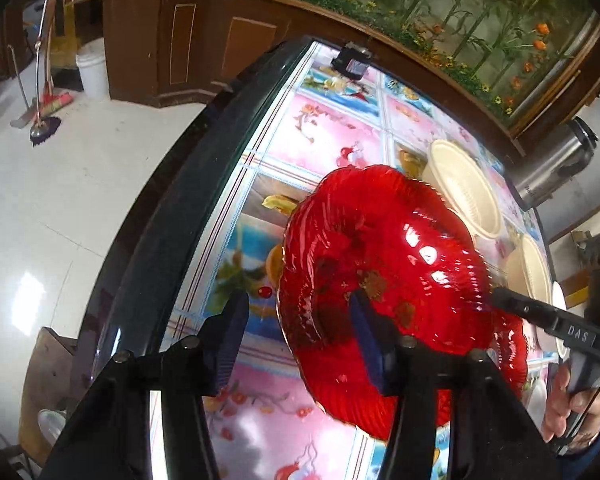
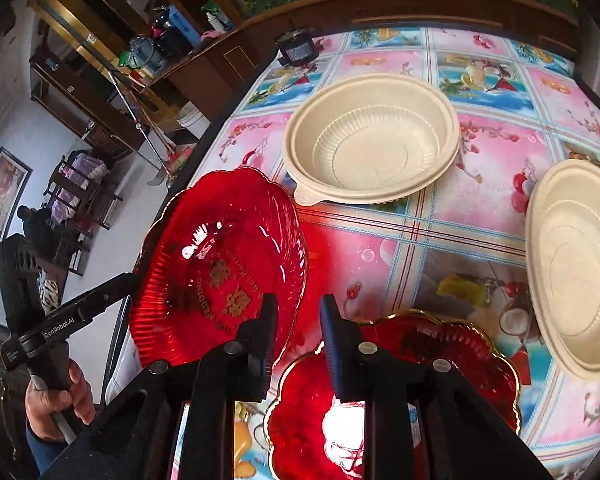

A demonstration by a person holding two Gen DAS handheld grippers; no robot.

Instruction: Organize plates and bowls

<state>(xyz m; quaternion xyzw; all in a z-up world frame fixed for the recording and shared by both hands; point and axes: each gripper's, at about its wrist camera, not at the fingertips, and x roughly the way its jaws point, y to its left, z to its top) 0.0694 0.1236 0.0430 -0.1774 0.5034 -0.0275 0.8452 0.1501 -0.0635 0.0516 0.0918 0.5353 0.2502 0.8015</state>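
A red glass-like plate [image 1: 380,264] with gold lettering lies tilted near the table's left edge, also seen in the right wrist view [image 2: 216,264]. My left gripper [image 1: 298,320] straddles its near-left rim, one finger over the plate's inside and the other outside, pads well apart. My right gripper [image 2: 298,320] straddles the opposite rim with a narrow gap, and a sliver of cloth shows beside the outer pad. Each gripper shows in the other's view: right [image 1: 500,298], left [image 2: 126,280]. A second red plate [image 2: 440,352] lies flat under my right gripper. Two cream bowls [image 2: 372,140] [image 2: 576,268] stand beyond.
The table [image 2: 480,220] has a pink and blue patterned cloth and a dark glass edge [image 1: 168,220] close to the plate's left. A small black device [image 2: 298,50] sits at the far edge and a steel flask [image 1: 556,164] at the right. A hand [image 2: 56,396] holds the left gripper's handle.
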